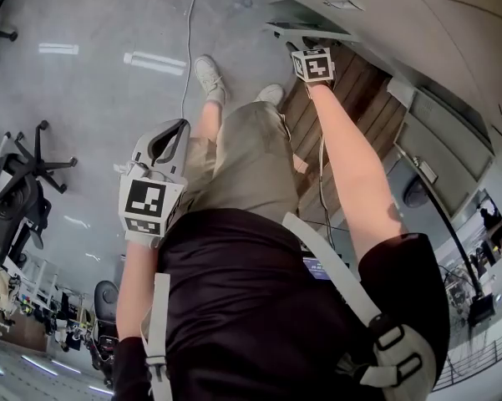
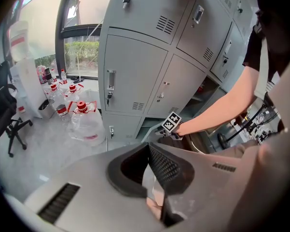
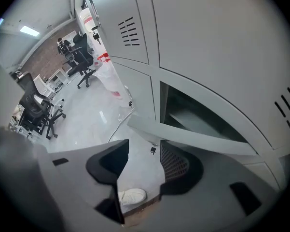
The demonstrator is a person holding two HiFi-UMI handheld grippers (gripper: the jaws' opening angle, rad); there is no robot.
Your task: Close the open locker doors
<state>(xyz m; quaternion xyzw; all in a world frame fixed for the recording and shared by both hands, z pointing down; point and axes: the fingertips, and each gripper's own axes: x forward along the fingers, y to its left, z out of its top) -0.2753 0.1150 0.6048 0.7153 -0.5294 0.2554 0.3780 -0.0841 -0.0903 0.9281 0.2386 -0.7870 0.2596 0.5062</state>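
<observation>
One low door (image 3: 198, 137) in the bottom row of the locker bank (image 2: 135, 66) stands swung out over the floor (image 3: 87, 124), which is why the person's right arm (image 1: 351, 157) is stretched down toward it. The right gripper (image 3: 140, 141) sits just short of the door's upper edge. Its jaws are parted and grip nothing, with only floor and a shoe (image 3: 132, 195) showing between them. It is probably placed to push the panel home rather than clamp it. The left gripper (image 2: 147, 146) hangs at the person's left side, well apart from the lockers, jaw tips together on nothing, likely because one hand is enough.
</observation>
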